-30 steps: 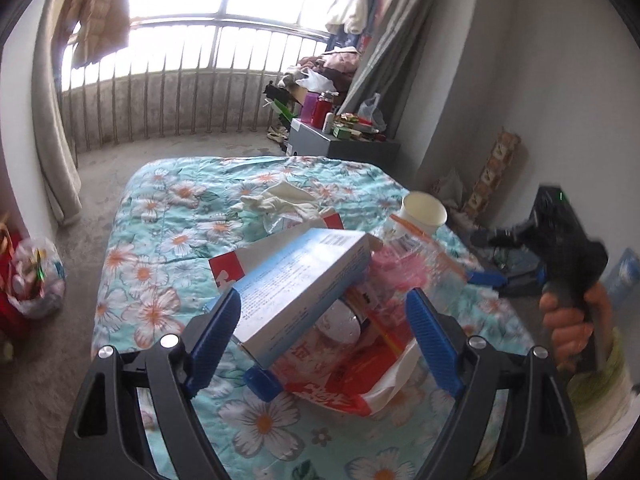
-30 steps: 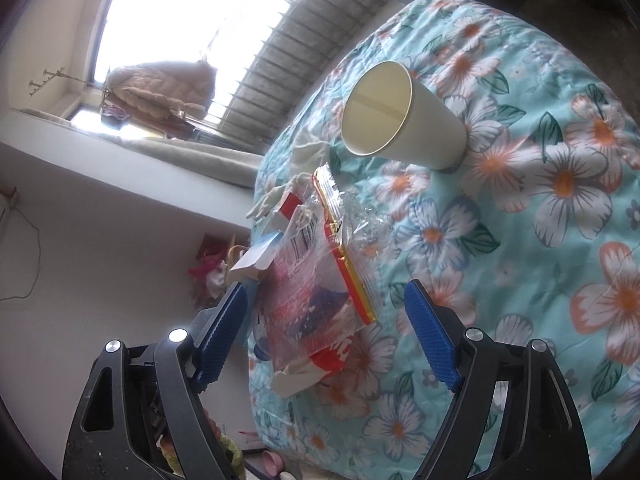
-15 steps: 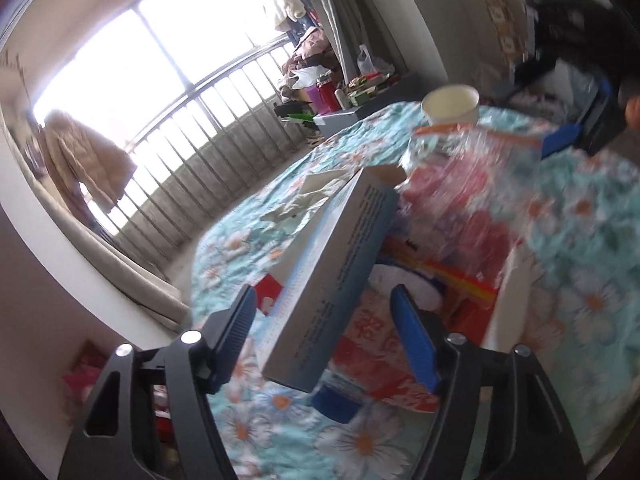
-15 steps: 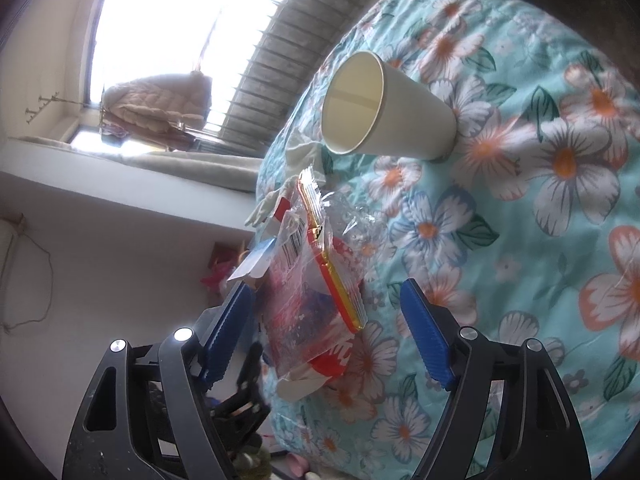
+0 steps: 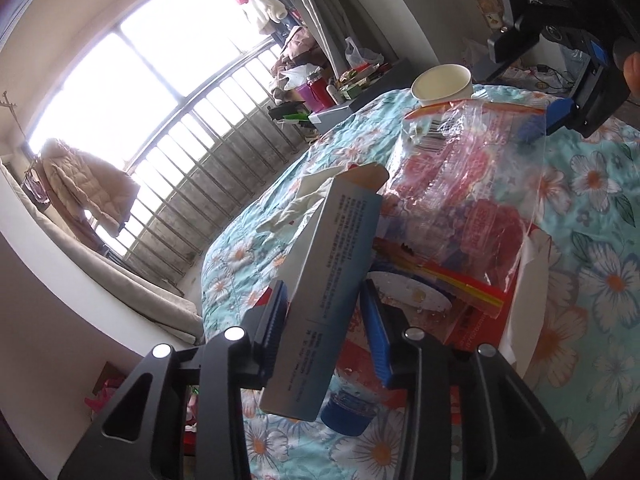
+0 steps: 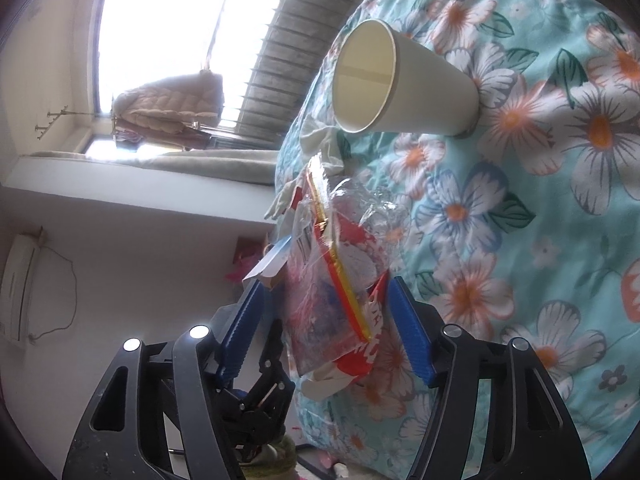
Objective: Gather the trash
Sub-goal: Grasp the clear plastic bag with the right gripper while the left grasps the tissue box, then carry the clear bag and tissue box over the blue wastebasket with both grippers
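The left gripper [image 5: 324,316] jaws have just closed on the box [image 5: 332,280] to lift it off the bed [image 5: 592,240], while the right gripper [image 6: 326,328] jaws, closing but open, straddle the bag [image 6: 340,280] below the cup [image 6: 400,84] at 12 o'clock.

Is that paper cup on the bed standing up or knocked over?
Standing upright: the paper cup rests base-down on the flowered bedspread, its open mouth facing up, apparently empty.

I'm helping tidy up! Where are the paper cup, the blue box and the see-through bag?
paper cup [image 6: 424,92], right wrist view, on its side wall
blue box [image 5: 336,280], left wrist view, printed face
see-through bag [image 5: 472,184], left wrist view, its middle
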{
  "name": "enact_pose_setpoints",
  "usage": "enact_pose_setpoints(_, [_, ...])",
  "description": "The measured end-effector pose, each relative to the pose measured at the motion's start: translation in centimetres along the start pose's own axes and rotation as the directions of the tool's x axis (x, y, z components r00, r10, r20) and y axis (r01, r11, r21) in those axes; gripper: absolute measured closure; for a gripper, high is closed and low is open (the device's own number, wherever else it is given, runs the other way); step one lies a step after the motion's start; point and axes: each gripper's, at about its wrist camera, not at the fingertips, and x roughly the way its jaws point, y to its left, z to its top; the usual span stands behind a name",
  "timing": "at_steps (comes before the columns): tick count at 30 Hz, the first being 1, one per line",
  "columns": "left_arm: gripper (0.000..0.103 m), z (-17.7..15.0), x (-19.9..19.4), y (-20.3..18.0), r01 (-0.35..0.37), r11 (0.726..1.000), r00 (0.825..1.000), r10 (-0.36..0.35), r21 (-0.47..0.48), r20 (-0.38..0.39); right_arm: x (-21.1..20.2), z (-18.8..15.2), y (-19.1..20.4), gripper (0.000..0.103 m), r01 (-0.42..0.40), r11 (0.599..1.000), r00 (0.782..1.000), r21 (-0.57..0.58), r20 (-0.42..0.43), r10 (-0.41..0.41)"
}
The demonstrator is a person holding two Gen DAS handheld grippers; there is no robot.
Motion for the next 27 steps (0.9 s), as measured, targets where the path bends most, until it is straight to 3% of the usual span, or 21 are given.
enact_pose_setpoints(5, [0.07, 0.2, -0.4, 0.4, -0.004, 1.0, 1.0, 0.005, -0.027, 0.013, 0.6, 0.0, 0.7, 0.056, -0.002, 1.0, 1.0, -0.018, -0.005, 0.002])
enact_pose_setpoints(13, [0.072, 0.2, -1.3, 1.6, -0.024, 0.996, 0.999, 0.027, -0.083, 0.036, 1.0, -0.2, 0.9, 0.091, -0.033, 0.999, 0.999, -0.036, -0.022, 0.032])
enact_pose_setpoints(27, [0.072, 0.1, -4.9, 4.5, -0.026, 0.971, 0.995, 0.047, -0.238, 0.083, -0.6, -0.6, 2.5, 0.102, -0.172, 0.983, 0.985, -0.067, -0.014, 0.172])
